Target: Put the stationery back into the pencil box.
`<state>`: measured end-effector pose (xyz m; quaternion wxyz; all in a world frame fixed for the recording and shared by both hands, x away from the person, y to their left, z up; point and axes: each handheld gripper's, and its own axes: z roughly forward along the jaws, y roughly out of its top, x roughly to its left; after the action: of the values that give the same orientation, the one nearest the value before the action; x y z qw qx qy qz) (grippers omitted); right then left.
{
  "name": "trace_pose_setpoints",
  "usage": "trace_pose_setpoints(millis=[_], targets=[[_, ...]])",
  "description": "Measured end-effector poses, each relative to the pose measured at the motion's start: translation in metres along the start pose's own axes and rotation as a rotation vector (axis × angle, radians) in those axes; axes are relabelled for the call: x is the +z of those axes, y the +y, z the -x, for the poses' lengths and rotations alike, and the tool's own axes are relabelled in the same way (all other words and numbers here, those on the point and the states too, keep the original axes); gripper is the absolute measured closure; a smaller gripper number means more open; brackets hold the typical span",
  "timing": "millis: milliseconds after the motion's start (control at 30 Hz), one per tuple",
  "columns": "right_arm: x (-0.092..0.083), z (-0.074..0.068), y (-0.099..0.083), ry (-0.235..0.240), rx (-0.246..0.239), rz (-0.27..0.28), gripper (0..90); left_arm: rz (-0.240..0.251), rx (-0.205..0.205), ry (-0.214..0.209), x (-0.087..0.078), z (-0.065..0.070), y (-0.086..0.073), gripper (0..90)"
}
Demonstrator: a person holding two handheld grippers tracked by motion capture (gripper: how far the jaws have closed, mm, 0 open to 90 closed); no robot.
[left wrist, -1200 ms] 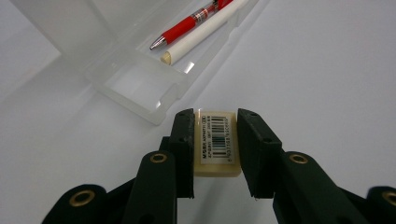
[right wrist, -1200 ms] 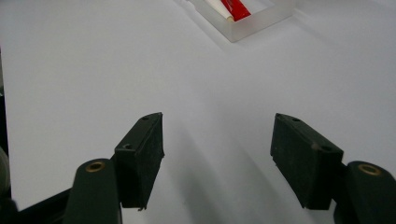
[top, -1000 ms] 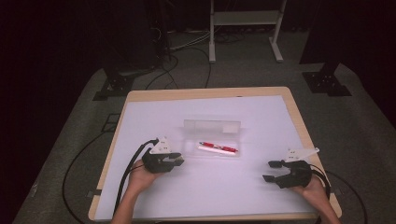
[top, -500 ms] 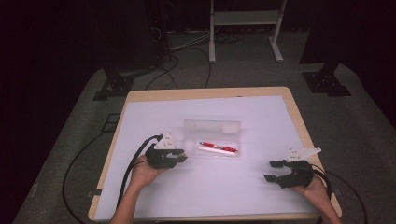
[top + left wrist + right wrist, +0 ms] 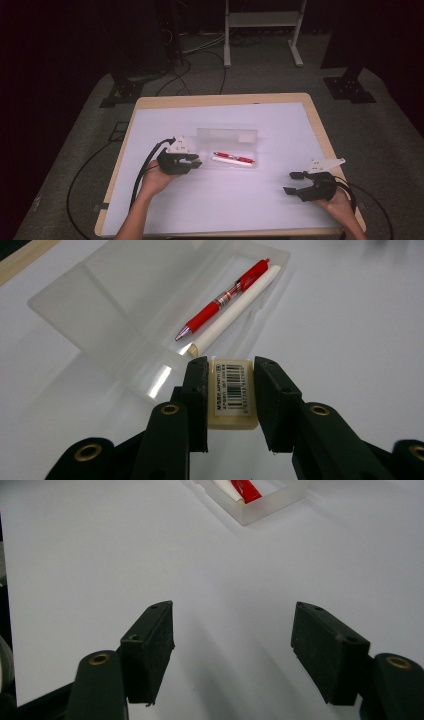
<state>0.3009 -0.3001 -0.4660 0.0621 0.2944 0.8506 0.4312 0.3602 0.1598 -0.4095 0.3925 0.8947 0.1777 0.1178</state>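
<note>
1. Compared with a second ago, the left gripper (image 5: pixel 196 163) has shifted slightly up and right in the high view, and now sits just beside the left end of the clear pencil case (image 5: pixel 228 149); the right gripper (image 5: pixel 295 183) has kept its place at lower right.
2. The left fingers (image 5: pixel 197 390) are clamped on a cream eraser (image 5: pixel 233 392) with a barcode label, held just short of the case's near edge in the left gripper view.
3. The right fingers (image 5: pixel 150 647) stand wide apart with nothing between them, over bare white desk (image 5: pixel 260 210).
4. Inside the case lie a red pen (image 5: pixel 225 297) and a white pen (image 5: pixel 235 312), side by side and touching.
5. The case's open lid (image 5: pixel 227 134) lies flat behind it, toward the top of the frame.
6. Between the two grippers the desk sheet is plain.
</note>
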Motion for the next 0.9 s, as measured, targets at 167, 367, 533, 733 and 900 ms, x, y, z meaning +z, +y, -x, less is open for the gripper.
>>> trace_pose_setpoints(millis=[167, 367, 533, 733, 900], targets=[[-0.001, 0.0, 0.0, -0.001, -0.001, 0.002, 32.3, 0.007, -0.001, -0.001, 0.001, -0.002, 0.003, 68.6], [0.0, -0.001, 0.0, 0.002, -0.004, 0.0, 32.4, 0.004, 0.011, 0.0, 0.002, -0.006, 0.01, 68.6], [0.002, -0.001, 0.0, 0.004, -0.009, -0.008, 32.3, 0.0, 0.02, -0.003, 0.005, -0.011, 0.017, 68.6], [0.002, -0.001, 0.0, 0.004, -0.01, -0.008, 32.3, 0.005, 0.022, -0.007, 0.008, -0.014, 0.021, 68.6], [0.002, -0.002, 0.0, 0.005, -0.01, -0.009, 32.4, 0.016, 0.023, -0.01, 0.011, -0.017, 0.022, 68.6]])
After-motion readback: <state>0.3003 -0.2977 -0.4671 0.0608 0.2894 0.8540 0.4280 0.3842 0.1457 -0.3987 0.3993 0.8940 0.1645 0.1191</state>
